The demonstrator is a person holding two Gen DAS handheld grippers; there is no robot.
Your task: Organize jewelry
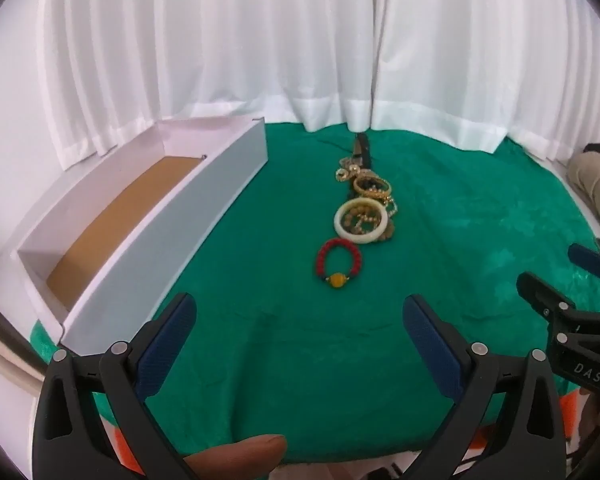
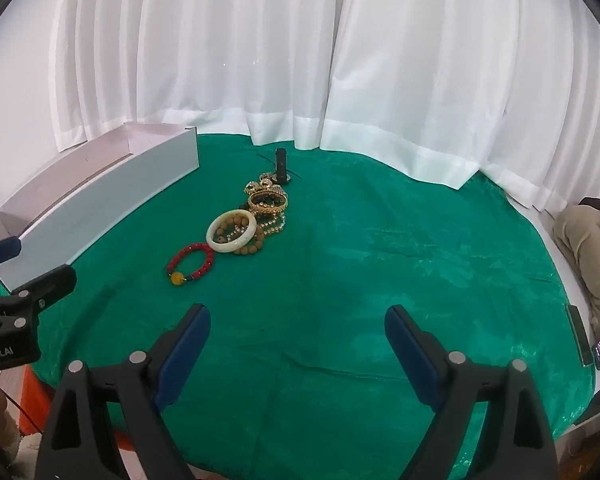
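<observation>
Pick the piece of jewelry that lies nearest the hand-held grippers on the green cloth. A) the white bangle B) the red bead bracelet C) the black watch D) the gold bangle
B: the red bead bracelet lies at the near end of the row, in front of the white bangle, the gold bangle and the black watch.
</observation>
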